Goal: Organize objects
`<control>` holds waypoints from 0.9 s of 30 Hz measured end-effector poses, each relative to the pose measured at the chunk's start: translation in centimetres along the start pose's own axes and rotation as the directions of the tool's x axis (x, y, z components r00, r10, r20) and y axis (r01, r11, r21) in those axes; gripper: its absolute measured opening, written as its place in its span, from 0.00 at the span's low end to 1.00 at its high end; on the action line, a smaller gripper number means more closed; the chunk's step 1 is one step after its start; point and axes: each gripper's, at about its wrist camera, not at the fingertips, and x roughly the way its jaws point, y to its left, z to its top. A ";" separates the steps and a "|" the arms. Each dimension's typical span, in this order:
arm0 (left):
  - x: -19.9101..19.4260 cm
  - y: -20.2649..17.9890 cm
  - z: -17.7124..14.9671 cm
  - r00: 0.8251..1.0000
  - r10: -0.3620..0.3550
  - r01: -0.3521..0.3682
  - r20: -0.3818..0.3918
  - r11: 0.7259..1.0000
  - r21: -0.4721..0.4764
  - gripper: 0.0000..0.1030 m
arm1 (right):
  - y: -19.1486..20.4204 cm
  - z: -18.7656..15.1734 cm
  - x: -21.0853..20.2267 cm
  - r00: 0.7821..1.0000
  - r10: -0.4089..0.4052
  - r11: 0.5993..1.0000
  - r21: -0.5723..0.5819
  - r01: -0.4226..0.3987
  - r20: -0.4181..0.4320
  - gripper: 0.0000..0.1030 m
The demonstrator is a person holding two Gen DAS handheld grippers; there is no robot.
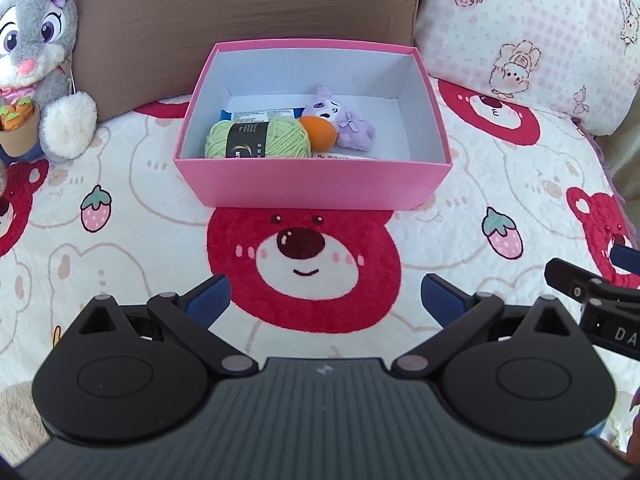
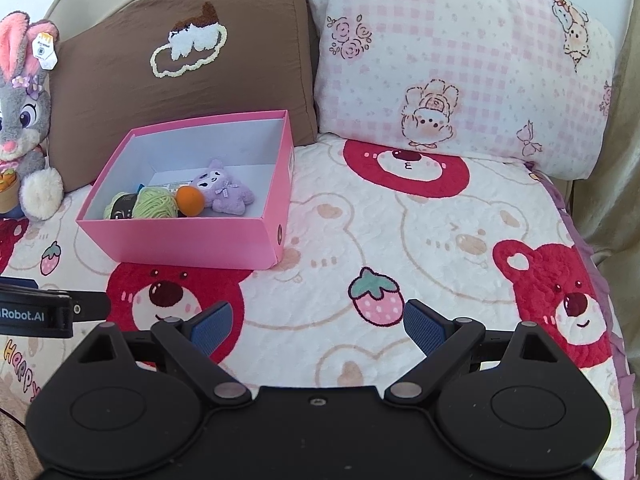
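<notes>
Sitting mid-frame, pink box (image 1: 312, 184) holds one yarn ball (image 1: 260, 138), one orange ball (image 1: 318, 134), one purple plush (image 1: 344, 120). Left gripper (image 1: 324, 300) and right gripper (image 2: 318, 326) gape, empty. Grey bunny (image 1: 32, 60) upper left; two pillows behind.

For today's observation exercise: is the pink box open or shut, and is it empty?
Open and not empty: the pink box has no lid on, and green yarn, an orange ball and a purple plush lie inside.

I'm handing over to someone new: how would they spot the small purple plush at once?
Find the open pink box on the bear-print blanket, before the brown pillow. Inside it, the small purple plush lies farthest right, touching the orange ball. It is the only lilac, big-eyed toy there, with a bow.
</notes>
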 end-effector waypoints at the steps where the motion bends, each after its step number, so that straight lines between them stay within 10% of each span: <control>1: 0.0 0.0 0.0 1.000 0.003 -0.003 0.001 1.000 0.003 1.00 | 0.0 0.0 0.0 1.000 0.001 1.000 0.001 -0.001 0.002 0.92; 27: 0.3 -0.7 0.0 1.000 0.003 -0.002 -0.015 1.000 0.030 1.00 | -0.4 -0.2 0.1 1.000 -0.002 1.000 0.022 0.002 -0.001 0.92</control>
